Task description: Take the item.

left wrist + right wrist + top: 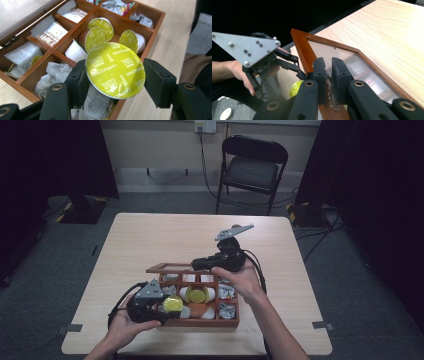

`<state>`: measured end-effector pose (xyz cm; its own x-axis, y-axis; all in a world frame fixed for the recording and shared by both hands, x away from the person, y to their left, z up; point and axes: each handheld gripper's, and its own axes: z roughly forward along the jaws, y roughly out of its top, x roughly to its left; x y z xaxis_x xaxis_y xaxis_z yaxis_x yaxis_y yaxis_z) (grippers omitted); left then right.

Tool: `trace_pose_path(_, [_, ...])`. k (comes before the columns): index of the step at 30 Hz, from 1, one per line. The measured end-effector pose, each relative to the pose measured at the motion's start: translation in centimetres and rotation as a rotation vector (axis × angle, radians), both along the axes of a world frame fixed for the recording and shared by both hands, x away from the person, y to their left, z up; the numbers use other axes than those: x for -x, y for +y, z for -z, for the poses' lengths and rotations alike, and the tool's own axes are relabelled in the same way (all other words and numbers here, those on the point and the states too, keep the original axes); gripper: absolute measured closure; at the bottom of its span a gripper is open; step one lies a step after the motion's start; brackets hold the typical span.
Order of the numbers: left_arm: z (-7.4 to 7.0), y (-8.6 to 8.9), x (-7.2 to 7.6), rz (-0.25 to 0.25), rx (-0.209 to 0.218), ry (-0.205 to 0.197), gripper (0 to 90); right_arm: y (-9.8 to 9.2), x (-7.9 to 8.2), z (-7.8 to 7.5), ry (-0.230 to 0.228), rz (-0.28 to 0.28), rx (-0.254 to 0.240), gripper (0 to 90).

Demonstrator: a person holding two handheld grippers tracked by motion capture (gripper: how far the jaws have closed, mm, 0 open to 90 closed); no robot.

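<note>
A wooden box (200,322) with compartments sits near the table's front edge, its glass-paned lid (170,268) raised. My right gripper (197,265) is shut on the lid's front rim (302,50), the jaws (329,72) pinching the frame at a metal clasp. My left gripper (167,306) is shut on a yellow-green cappuccino capsule (115,70), held just above the box's near left corner. Its foil top faces the camera in the left gripper view. More capsules (98,32) lie in the middle compartment.
Tea bags (53,33) and sachets (117,6) fill the other compartments. The box wall (155,17) ends close to the table's edge. A black folding chair (254,167) stands beyond the far side of the table (170,235).
</note>
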<state>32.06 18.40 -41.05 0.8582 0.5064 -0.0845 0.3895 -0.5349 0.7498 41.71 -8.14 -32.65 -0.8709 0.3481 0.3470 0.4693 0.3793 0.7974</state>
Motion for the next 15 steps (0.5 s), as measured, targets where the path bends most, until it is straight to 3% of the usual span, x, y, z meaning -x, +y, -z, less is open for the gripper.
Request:
trace_pose_path(12, [-0.1, 2.9, 0.0, -0.061, 0.035, 0.003, 40.5, 0.0, 0.0, 0.0, -0.001, 0.000, 0.000, 82.3])
trace_pose_path(15, [-0.1, 3.7, -0.3, -0.105, 0.036, 0.003, 40.5, 0.0, 0.0, 0.0, -0.001, 0.000, 0.000, 82.3])
